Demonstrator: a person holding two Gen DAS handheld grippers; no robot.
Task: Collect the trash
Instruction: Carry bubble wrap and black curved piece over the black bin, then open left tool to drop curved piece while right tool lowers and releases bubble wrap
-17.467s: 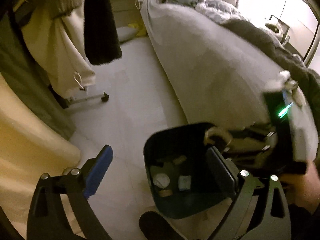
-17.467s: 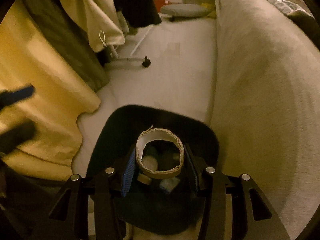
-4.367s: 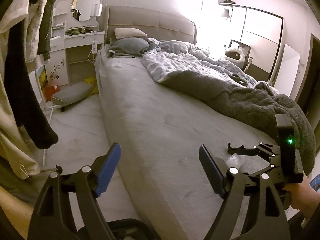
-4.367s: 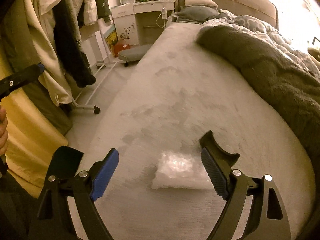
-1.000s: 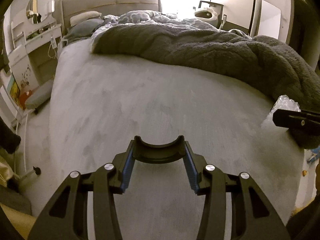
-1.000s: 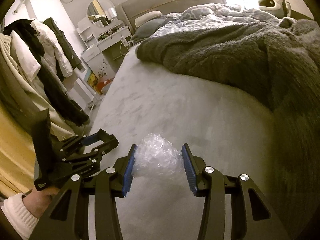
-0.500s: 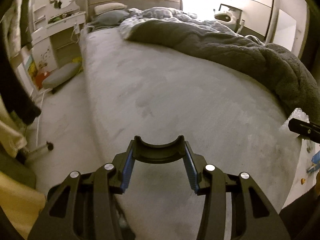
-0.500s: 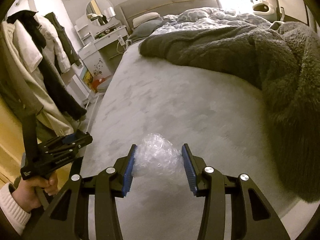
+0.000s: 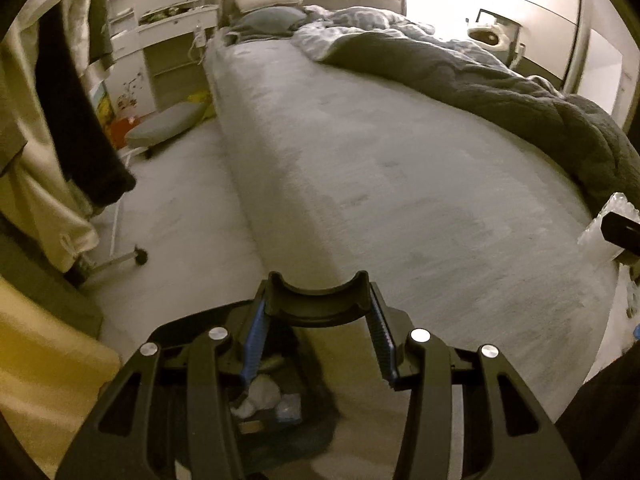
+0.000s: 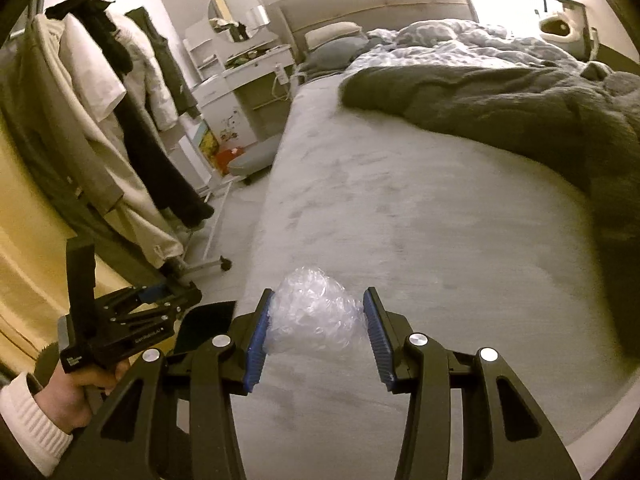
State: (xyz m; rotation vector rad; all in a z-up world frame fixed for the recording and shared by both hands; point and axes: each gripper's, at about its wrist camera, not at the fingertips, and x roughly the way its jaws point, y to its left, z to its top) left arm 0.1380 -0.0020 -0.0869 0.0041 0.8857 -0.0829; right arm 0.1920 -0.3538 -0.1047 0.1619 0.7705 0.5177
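Note:
My right gripper (image 10: 318, 304) is shut on a crumpled wad of clear bubble wrap (image 10: 316, 320) and holds it above the bed's near left corner. In the left wrist view the wad (image 9: 596, 232) and the right gripper (image 9: 624, 232) show at the far right edge. My left gripper (image 9: 318, 304) is shut with nothing in it, over the black trash bin (image 9: 188, 320) on the floor beside the bed. White crumpled paper (image 9: 260, 396) lies inside the bin. From the right wrist view, a hand holds the left gripper (image 10: 176, 296) just above the bin's rim (image 10: 208, 320).
The grey bed (image 9: 400, 184) fills the middle, with a dark blanket (image 10: 520, 108) piled at its right. Clothes hang on a wheeled rack (image 10: 120, 140) on the left. A grey stool (image 9: 164, 124) and a white dresser (image 10: 240, 80) stand at the far end of the floor strip.
Both grippers have moved left, from over the bed toward its edge. The floor and the trash bin have come into view under the left gripper. The bubble wrap stays gripped.

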